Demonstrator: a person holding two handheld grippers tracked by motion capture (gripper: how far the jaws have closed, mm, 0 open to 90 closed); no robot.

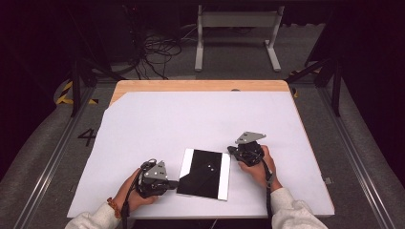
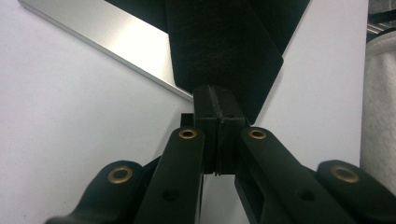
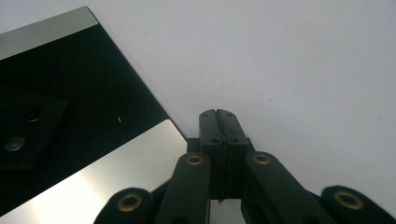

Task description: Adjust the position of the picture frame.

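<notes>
A flat black panel [image 1: 206,172] with a silver strip along each long side lies on the white sheet near the front edge. My left gripper [image 1: 174,182] is at its near left corner, shut on the corner of a thin black sheet [image 2: 224,42] that lies over the silver strip [image 2: 121,42]. In the left gripper view, the left gripper [image 2: 215,91] has its jaws pressed together on that sheet. My right gripper [image 1: 231,150] rests by the panel's far right corner. In the right gripper view, the right gripper [image 3: 217,114] is shut on nothing, just beside the silver strip [image 3: 116,172].
A white sheet [image 1: 200,119] covers most of the wooden table [image 1: 200,86]. Beyond the table, on the floor, stand a white metal frame [image 1: 236,21] and a tangle of cables [image 1: 153,52]. Dark stand legs flank both far corners.
</notes>
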